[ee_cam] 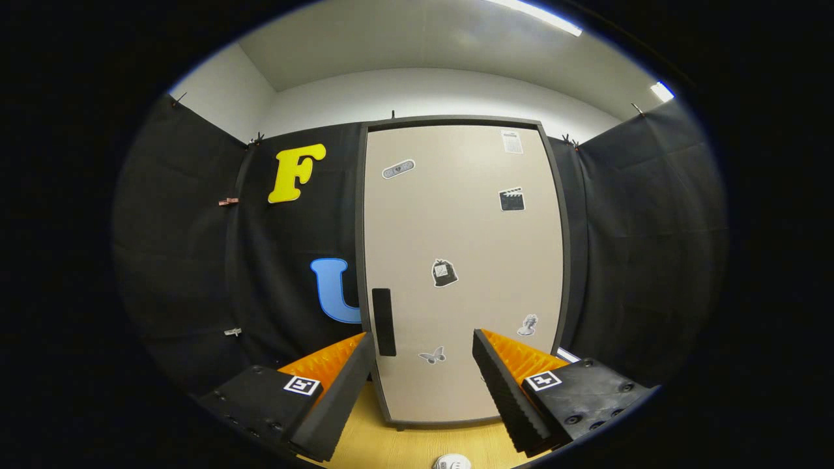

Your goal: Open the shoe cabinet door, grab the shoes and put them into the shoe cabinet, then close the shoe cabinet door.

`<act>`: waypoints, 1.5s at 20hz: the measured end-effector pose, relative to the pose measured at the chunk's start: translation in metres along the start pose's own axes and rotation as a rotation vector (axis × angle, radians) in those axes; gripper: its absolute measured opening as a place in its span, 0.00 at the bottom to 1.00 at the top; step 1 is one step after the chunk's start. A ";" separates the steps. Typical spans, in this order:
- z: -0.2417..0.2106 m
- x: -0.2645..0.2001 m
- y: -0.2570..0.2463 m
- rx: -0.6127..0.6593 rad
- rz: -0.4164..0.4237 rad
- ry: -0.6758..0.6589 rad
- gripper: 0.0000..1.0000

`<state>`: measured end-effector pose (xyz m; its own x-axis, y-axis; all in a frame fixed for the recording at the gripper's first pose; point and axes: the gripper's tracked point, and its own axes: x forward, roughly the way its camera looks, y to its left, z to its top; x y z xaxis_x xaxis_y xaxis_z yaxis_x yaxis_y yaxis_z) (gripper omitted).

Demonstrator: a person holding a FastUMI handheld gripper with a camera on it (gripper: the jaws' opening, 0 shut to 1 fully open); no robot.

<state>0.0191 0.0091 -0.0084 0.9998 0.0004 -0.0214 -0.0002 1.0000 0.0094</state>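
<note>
while the hand-held gripper (423, 365) hangs with its two fingers spread well apart and nothing between them, the shoe cabinet (462, 273) stands upright straight ahead, beyond the fingertips and set against the black cloth wall (189, 260) of the booth. its door (456, 221) is shut and sits flush in a thin dark frame that runs around all the edges. the door is a tall, flat panel in a matte beige, smooth and plain, with rounded upper corners as the lens bends them. a narrow, dark, upright handle (384, 322) sits low on the door's left edge, just ahead of the left finger's tip. several small stickers (444, 272) are scattered across the panel: an oblong one near the top left, a pale label at the top right, a dark clapperboard shape below it, a dark bag-like shape near the middle, a butterfly and a small pale figure lower down. the cabinet rests on a light wooden counter (404, 446) with a fine grain, on short dark feet. the fingers are wedge-shaped, with ridged inner faces, and each carries a small square black-and-white marker (302, 385) on top. a small round white object (452, 462) lies on the wood close below the fingers; what it is cannot be told.
</note>
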 end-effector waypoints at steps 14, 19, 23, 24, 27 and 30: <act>-0.042 0.123 0.052 0.038 0.063 0.047 0.98; -0.064 0.165 0.055 0.051 0.058 0.067 0.94; -0.071 0.180 0.051 0.047 0.041 0.072 0.86; -0.072 0.183 0.050 0.045 0.034 0.072 0.86; -0.071 0.186 0.052 0.044 0.032 0.063 0.62; -0.071 0.183 0.056 0.022 0.034 0.061 0.58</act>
<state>0.2007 0.0660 -0.0828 0.9960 0.0360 -0.0817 -0.0334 0.9989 0.0334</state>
